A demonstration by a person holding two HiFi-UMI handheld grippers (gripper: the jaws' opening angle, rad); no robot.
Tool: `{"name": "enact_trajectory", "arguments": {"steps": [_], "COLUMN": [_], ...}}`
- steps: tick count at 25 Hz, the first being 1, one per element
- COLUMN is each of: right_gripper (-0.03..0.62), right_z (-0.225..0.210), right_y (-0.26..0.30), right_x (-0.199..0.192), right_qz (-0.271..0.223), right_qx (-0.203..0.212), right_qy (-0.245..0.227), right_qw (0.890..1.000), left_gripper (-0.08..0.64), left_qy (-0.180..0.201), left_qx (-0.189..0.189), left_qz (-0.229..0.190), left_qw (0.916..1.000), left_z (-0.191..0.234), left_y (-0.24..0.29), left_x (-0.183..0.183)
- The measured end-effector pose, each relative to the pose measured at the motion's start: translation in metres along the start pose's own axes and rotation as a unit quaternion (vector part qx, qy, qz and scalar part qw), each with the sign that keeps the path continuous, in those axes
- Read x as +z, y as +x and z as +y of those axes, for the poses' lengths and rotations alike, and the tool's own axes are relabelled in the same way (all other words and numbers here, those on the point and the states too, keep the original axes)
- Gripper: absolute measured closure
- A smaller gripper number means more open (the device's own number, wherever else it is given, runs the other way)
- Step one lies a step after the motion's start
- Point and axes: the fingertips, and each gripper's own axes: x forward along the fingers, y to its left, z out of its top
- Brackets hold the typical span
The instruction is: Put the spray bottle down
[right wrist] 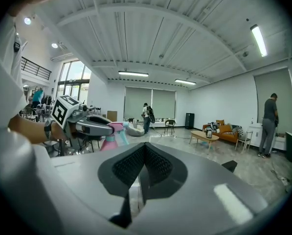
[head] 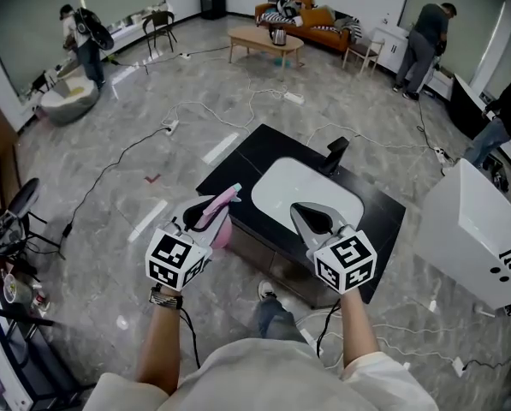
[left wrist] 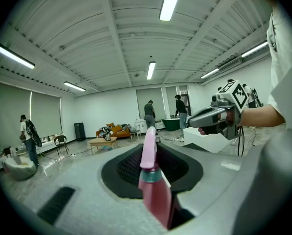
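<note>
My left gripper [head: 207, 213] is shut on a pink spray bottle [head: 219, 215], held up in the air just left of a black counter [head: 383, 221] that has a white sink [head: 306, 197]. In the left gripper view the spray bottle [left wrist: 154, 182] stands upright between the jaws, its nozzle pointing away. My right gripper [head: 311, 222] hovers over the sink's near edge, shut with nothing in it. Its pads [right wrist: 158, 166] meet in the right gripper view. From there the left gripper [right wrist: 94, 127] and the bottle [right wrist: 111, 137] show off to the left.
A black faucet [head: 336, 152] stands at the sink's far side. A white cabinet [head: 478, 238] is on the right. Cables [head: 195, 110] trail over the grey floor. Far back are a wooden table [head: 265, 43], an orange sofa [head: 311, 20] and several people [head: 422, 45].
</note>
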Motion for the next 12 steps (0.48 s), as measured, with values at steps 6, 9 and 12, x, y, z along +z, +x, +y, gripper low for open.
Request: {"name": "enact_trajectory", "arguments": {"steps": [6,9,12], "right_gripper": [0.589,0.589,0.589], "right_z": [-0.037,-0.055,-0.071], "right_y": [0.029,0.044,0.057], "right_x": [0.003,0.003,0.002], "right_qz": [0.003,0.008,0.014], "right_qx": [0.006,0.001,0.001], "right_qy": [-0.007,-0.017,-0.023], "right_qw": [1.000,1.000,1.000], "left_gripper": [0.465,0.465,0.464], "left_qy": [-0.002,-0.004,-0.005], "left_qx": [0.001,0.000,0.000], "left_qz": [0.003,0.006,0.011], "left_qw": [1.0000,1.0000,0.9999], "left_z": [0.025,0.036,0.046], "left_y": [0.042,0.062,0.083], "left_x": [0.002,0.002,0.001]}}
